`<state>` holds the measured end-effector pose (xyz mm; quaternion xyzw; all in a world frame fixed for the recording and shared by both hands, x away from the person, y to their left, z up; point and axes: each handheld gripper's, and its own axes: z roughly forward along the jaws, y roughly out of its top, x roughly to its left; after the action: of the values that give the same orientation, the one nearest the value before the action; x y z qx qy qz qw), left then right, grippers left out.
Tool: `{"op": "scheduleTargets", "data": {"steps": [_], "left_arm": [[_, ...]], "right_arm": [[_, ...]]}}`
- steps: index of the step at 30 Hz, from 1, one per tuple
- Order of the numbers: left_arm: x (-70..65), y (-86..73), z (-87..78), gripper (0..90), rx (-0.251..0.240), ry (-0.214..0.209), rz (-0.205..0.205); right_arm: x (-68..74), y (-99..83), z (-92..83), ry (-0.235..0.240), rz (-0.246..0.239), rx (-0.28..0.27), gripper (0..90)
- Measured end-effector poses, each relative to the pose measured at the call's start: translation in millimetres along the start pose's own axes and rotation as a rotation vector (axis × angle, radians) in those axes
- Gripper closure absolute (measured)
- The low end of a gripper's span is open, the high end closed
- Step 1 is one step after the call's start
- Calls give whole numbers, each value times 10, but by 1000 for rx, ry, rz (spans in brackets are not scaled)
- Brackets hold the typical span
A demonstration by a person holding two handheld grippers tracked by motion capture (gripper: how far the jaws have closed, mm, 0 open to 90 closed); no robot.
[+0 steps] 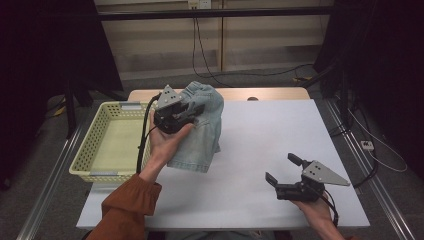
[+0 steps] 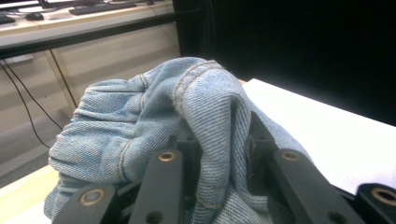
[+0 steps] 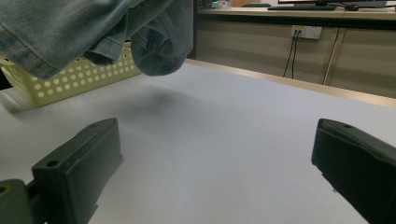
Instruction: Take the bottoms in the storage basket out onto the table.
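- Our left gripper [image 1: 192,114] is clamped on a fold of the denim jeans [image 1: 202,131], held above the table [image 1: 260,140] beside the basket [image 1: 95,142].
- Our right gripper [image 1: 285,172] rests wide open, holding nothing.
- We should keep the clamp firm and clear the basket rim before releasing.

- A white table [image 1: 260,150] with a bare wooden strip along its far edge.
- A pale yellow perforated basket [image 1: 95,145] sits at its left edge.
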<state>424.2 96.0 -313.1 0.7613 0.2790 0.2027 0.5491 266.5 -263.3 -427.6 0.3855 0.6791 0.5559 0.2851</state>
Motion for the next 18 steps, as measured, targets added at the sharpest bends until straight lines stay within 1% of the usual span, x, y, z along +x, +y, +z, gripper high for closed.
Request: {"op": "scheduleTargets", "data": {"steps": [5, 18], "left_arm": [[2, -43, 55, 734, 14, -1, -5], [-38, -166, 221, 733, 55, 5, 10]], "right_arm": [[1, -1, -2, 0, 1, -1, 15], [0, -5, 0, 2, 4, 6, 15]]}}
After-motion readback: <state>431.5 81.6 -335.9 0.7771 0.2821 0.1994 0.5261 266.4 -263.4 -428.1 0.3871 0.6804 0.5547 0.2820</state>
